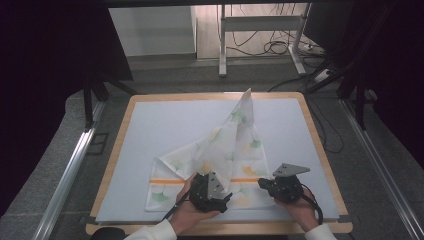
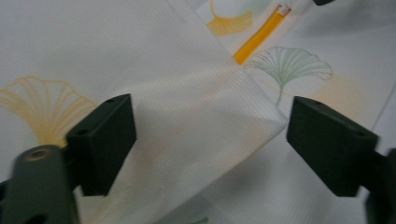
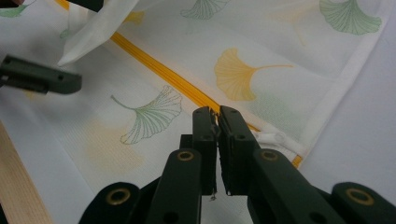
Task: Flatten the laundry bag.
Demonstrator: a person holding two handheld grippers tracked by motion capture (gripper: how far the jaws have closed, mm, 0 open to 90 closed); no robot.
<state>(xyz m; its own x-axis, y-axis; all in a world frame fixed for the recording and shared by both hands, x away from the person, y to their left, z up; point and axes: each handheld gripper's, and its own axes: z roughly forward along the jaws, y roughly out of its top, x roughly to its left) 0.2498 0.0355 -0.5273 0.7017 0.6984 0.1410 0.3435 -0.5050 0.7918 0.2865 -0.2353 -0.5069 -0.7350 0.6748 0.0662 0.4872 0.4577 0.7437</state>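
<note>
Cloth bag [image 1: 220,150]: white mesh fabric printed with green and yellow ginkgo leaves, lying on the pale blue mat [image 1: 165,130] that covers the wooden table [image 1: 117,145], toward the person's side.
Shape: the lower part lies flat; one corner is lifted and stands up in a tall point toward the far edge of the table.
Zipper [image 3: 163,74]: an orange-yellow strip running across the flat part; in the high view it passes between the two grippers.
Zipper end: in the right gripper view a small white tab [image 3: 273,138] sits at the hem, just beside the right jaws.
Left gripper [image 1: 212,192]: held in the left hand [image 1: 187,212] over the lower middle of the bag.
Left jaws: standing wide apart, not pressing on anything; in the left gripper view a folded corner of the mesh [image 2: 224,121] lies between them, its tip close to one jaw.
Right gripper [image 1: 265,183]: held in the right hand [image 1: 302,210] at the bag's near right edge, well apart from the left one.
Right jaws: nearly together with a thin slit left between the pads, right at the zipper line; whether they pinch anything there I cannot tell.
Cross view: the right gripper view shows one left jaw off to the side with loose fabric hanging by it.
Grey plates: a three-cornered plate tops each gripper in the high view.
</note>
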